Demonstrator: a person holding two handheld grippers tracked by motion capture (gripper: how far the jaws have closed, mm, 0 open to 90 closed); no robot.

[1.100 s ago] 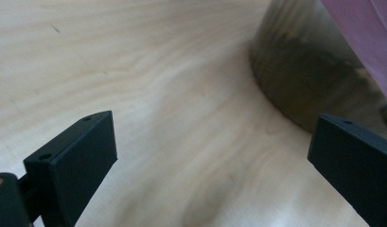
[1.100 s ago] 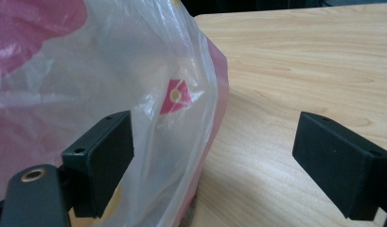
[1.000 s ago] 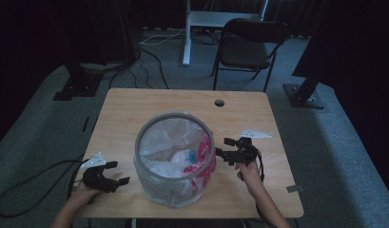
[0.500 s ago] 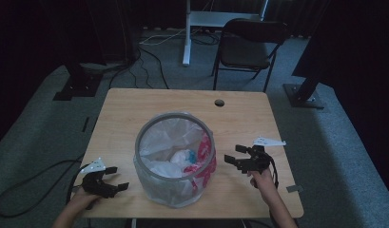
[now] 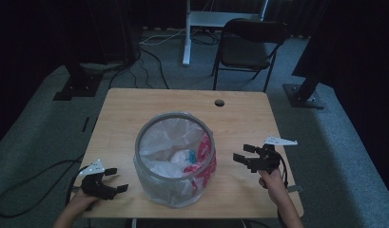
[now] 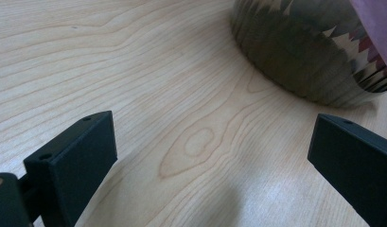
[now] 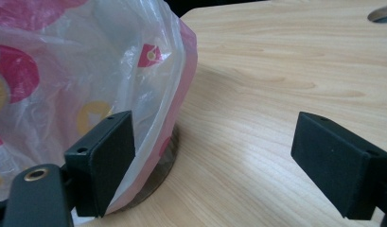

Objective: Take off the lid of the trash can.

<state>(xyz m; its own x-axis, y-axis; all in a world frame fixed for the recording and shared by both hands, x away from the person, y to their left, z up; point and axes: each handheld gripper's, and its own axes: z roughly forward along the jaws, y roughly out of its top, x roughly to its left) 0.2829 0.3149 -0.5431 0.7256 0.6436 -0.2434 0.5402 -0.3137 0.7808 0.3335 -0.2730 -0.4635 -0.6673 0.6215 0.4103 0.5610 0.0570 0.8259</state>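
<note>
Either side of the lined bin [image 5: 175,161], left gripper [image 5: 110,180] and right gripper [image 5: 245,156] hover open-fingered; next, pinch the bag [image 7: 77,75] rim.

We see a pale wooden worktop [image 5: 135,118] with a round cable hole [image 5: 219,102] near its far edge. Behind it a dark folding chair [image 5: 247,50] stands on grey carpet [image 5: 354,142], beside a white desk leg [image 5: 186,33]. Black cables [image 5: 149,52] trail over the floor at the far left, and a dark stand base [image 5: 304,95] sits at the right.
</note>
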